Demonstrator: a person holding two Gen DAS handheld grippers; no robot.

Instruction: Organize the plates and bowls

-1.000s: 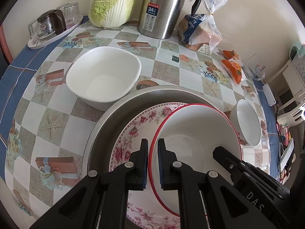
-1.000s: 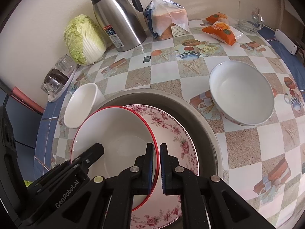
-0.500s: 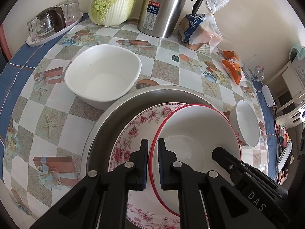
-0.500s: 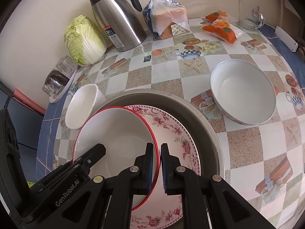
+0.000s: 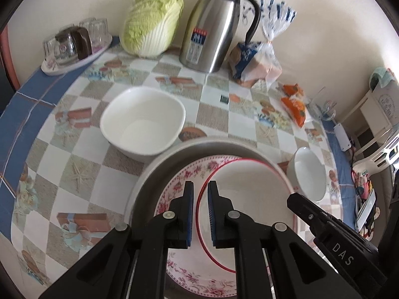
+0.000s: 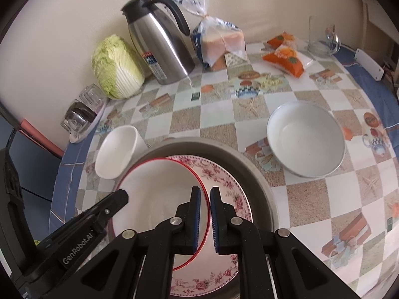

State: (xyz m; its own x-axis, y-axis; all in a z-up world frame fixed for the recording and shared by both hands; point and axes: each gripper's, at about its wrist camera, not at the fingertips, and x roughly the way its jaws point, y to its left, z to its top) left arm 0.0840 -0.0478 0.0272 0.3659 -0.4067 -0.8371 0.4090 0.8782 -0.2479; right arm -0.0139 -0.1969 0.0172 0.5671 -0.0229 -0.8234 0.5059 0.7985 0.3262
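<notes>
Red-rimmed white ceramic bowl [image 5: 249, 199] sits inside the floral-patterned pink-and-white plate [image 5: 179, 189], which lies in the wide grey metal basin [image 5: 149, 172] on the checked desk [image 5: 74, 174]. You hold the bowl from two sides: your left hand-held gripper [image 5: 200, 191] is clamped on its rim at one edge, your right hand-held gripper [image 6: 205, 198] is clamped on the rim at the opposite edge, and in each view the red line runs straight between the blue pads.

Handling, as a judgement: glazed ceramic is stiff, fairly heavy for a thin rim grip, slippery and breakable. The rim is the only place narrow enough for the pads, so keep both holds level with one another; if one side lags the bowl could tilt and slide out, and it may chip against the plate or the basin wall.

Appearance: plain white inside, round, deep, with one thin red band along the lip.

Other pieces of the task stand apart on the desk: a square-cornered white bowl [image 5: 143, 122] just beside the basin at the left wrist view's upper left, and a round white bowl with a grey rim [image 6: 305, 138] near the basin in the right wrist view.
</notes>
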